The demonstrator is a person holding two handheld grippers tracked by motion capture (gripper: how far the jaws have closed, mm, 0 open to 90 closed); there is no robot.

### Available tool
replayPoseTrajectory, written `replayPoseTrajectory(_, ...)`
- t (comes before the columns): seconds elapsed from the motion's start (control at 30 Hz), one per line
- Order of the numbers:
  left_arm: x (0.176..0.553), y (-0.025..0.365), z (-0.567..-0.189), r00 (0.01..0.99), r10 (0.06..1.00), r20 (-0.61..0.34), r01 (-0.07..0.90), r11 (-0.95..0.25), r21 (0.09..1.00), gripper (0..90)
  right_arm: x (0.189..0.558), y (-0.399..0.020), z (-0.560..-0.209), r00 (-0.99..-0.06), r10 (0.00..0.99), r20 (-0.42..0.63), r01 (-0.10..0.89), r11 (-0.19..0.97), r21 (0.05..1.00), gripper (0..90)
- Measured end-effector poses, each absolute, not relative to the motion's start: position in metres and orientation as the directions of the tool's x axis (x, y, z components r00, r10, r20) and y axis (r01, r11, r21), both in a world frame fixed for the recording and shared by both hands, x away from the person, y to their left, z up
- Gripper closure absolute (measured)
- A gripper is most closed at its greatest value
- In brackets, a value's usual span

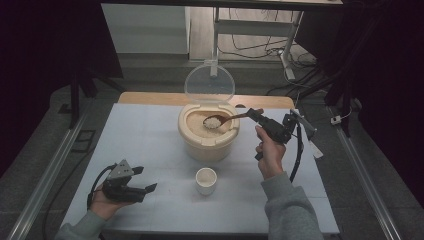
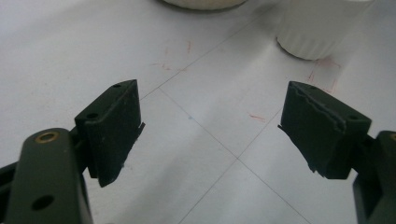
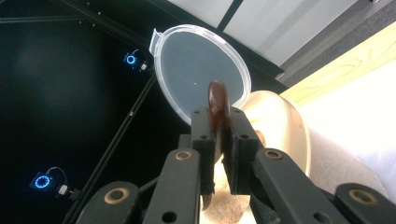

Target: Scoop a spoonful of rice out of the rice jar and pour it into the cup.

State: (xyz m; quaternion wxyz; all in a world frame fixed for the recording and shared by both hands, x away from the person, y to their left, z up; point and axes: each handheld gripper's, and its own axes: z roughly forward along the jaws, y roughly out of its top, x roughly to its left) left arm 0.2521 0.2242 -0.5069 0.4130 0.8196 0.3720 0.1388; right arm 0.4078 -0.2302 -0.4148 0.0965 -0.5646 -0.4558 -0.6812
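Nearest the high camera, the left gripper [image 1: 142,186] rests low on the desk [image 1: 145,140] in the person's left hand [image 1: 102,202]. Its jaws stand wide with nothing between them, and the left gripper view shows only bare surface there. It looks parked, out of the way of the scooping and near enough to the small white cup [image 1: 206,180] to steady it if needed; the cup's ribbed base sits at the top edge of that view [image 2: 308,39].

The right gripper [image 1: 256,116] is clamped on the handle of a brown wooden spoon [image 1: 235,118]; in the right gripper view the handle end [image 3: 217,105] stands edge-on between the pressed pads. Held by its far end, the spoon reaches out roughly level so that its bowl, heaped with white rice [image 1: 212,122], hangs over the open beige rice container [image 1: 208,145]. That position lets any stray grains fall back inside. I judge the scoop is loaded and the carry to the cup, which stands just in front of the container, is not yet begun.

The container's clear round lid [image 1: 209,83] stands hinged upright behind the opening, leaving the near side free for the spoon.

The desk is pale grey-white, faintly scored with thin lines and small red marks, with a wooden strip along its far edge. Around it are dark curtains, metal rails on the floor, another desk's legs and loose cables beyond.
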Motion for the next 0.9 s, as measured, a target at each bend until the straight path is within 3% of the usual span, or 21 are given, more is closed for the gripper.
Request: replayPoseTrajectory(0.9,0.252,0.223,-0.506,0.684,0.726,-0.077,0.495,-0.384,0.779,20.2,0.377,-0.24,-0.408,-0.389,0.361,0.848,0.677,-0.511,0.529,83.4)
